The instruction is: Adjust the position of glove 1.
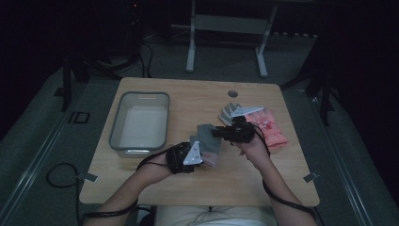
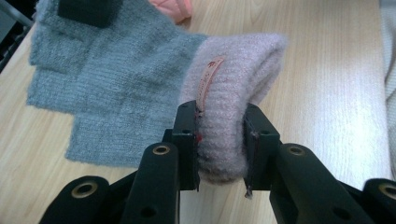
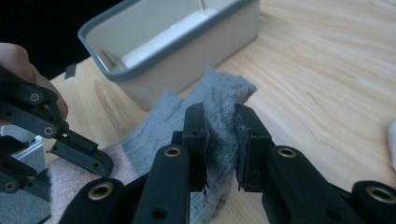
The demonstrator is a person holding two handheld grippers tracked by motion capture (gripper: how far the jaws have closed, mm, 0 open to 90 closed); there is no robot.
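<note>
Both grippers hold one knitted glove above the table.

The left gripper has its jaws closed tight on the pink cuff of the glove; the soft cuff bulges out between the two pads, and a small label lies on it. The right gripper has its jaws pressed on the grey finger end of the same glove, with the fabric squeezed into a thin fold between them. In the high view the glove hangs between the two grippers, over the middle of the table, with the left gripper at its lower end and the right gripper at its upper end. A grey bin stands on the table to the left, apart from the glove. More gloves, pink and grey, lie on the table just behind the right gripper.
</note>
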